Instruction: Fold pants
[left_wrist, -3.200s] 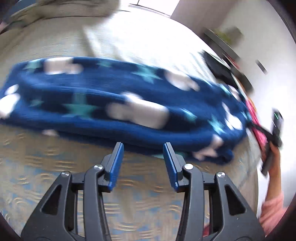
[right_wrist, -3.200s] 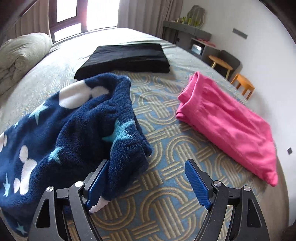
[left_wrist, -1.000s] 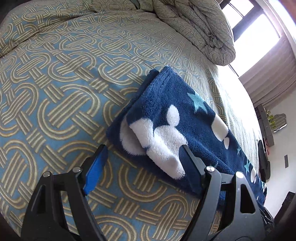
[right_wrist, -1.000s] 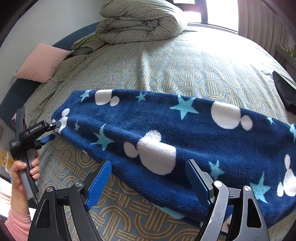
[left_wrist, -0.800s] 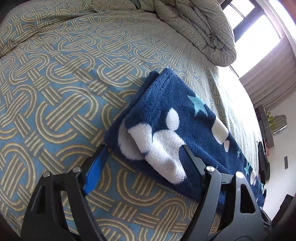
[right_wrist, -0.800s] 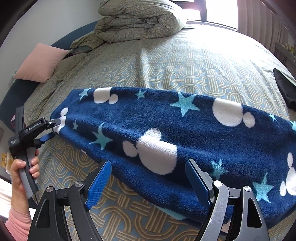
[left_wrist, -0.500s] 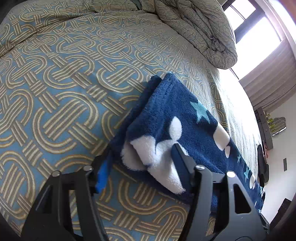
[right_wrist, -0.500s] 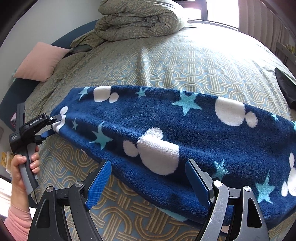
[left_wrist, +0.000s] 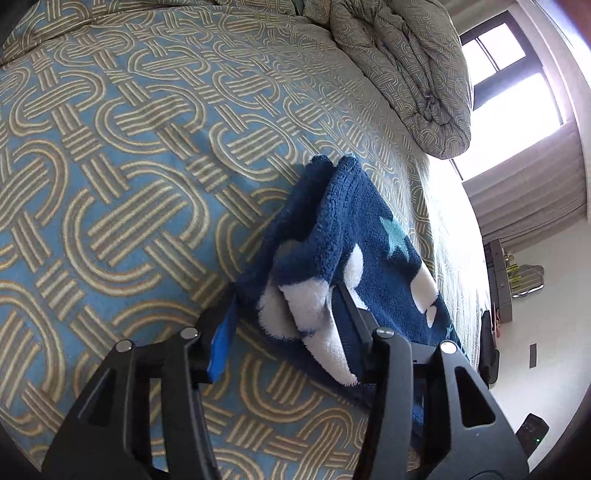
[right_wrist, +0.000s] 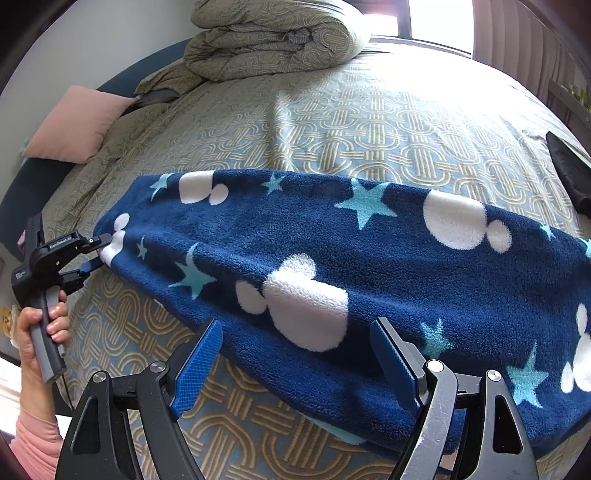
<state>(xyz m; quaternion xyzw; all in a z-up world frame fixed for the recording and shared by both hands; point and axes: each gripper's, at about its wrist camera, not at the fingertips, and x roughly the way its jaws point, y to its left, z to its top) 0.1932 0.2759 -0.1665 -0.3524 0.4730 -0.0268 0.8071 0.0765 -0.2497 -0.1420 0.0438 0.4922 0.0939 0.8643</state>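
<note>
Fleece pants (right_wrist: 332, 266), lengthwise on bed (right_wrist: 369, 122). L hand-held gripper (left_wrist: 284, 314) pinching cuff end, prob. for cross-fold; R hand-held gripper (right_wrist: 295, 354) agape, empty, astride mid-leg.

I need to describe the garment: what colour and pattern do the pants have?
The pants are navy fleece with white mouse heads and teal stars, clearest in the right wrist view.

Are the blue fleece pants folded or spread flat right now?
Folded once lengthwise: the pants lie as one long strip, doubled layers showing at the end in the left gripper.
</note>
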